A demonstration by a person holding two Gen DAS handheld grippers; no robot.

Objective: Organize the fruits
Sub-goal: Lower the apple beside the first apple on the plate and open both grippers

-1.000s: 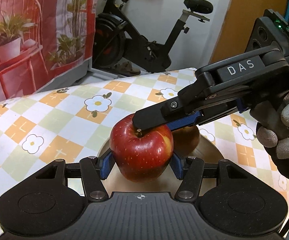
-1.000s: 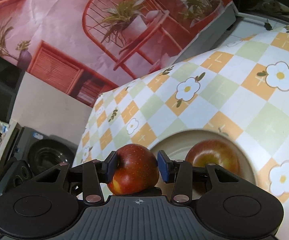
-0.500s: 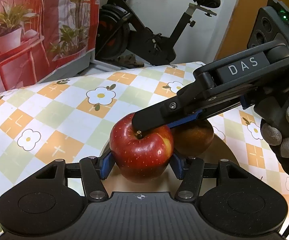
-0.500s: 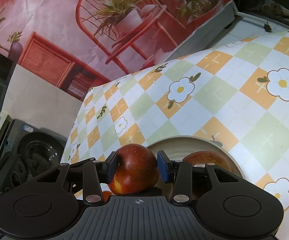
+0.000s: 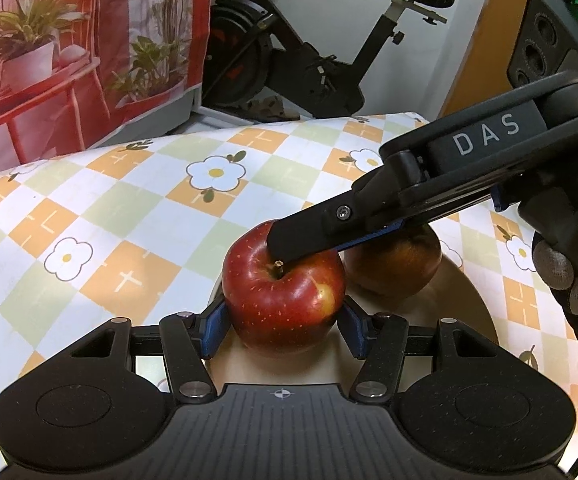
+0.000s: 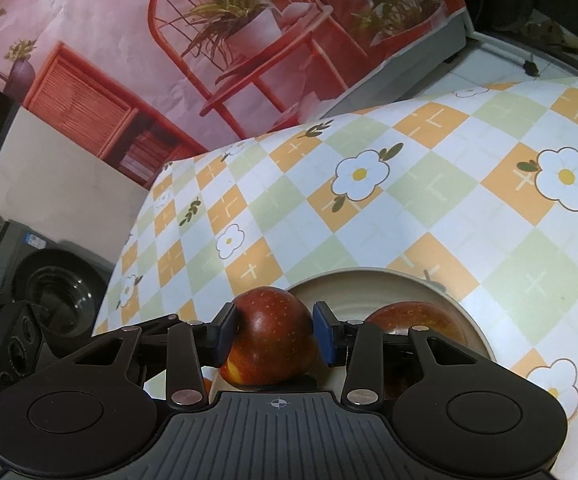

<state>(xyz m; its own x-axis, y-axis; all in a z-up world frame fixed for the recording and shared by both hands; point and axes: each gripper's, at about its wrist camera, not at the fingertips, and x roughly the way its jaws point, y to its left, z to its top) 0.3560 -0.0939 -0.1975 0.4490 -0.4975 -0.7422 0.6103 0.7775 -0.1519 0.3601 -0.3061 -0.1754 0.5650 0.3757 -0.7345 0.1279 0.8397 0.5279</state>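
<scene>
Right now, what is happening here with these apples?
A person works two handheld grippers. The left gripper is clamped on a red apple at the edge of the beige plate. The right gripper reaches across that apple's top; whether it grips is unclear. A second, darker apple sits on the plate.

Plate [image 5: 481, 312] on tablecloth [image 5: 137, 216]; 2 apples in it: front apple [image 5: 285, 300] betw. left gripper [image 5: 283, 330] pads, rear apple [image 5: 393, 268] just behind-right, under right gripper [image 5: 289, 244].

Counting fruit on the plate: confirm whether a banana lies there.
No: the left wrist view shows only two red apples on the beige plate, no banana.
</scene>
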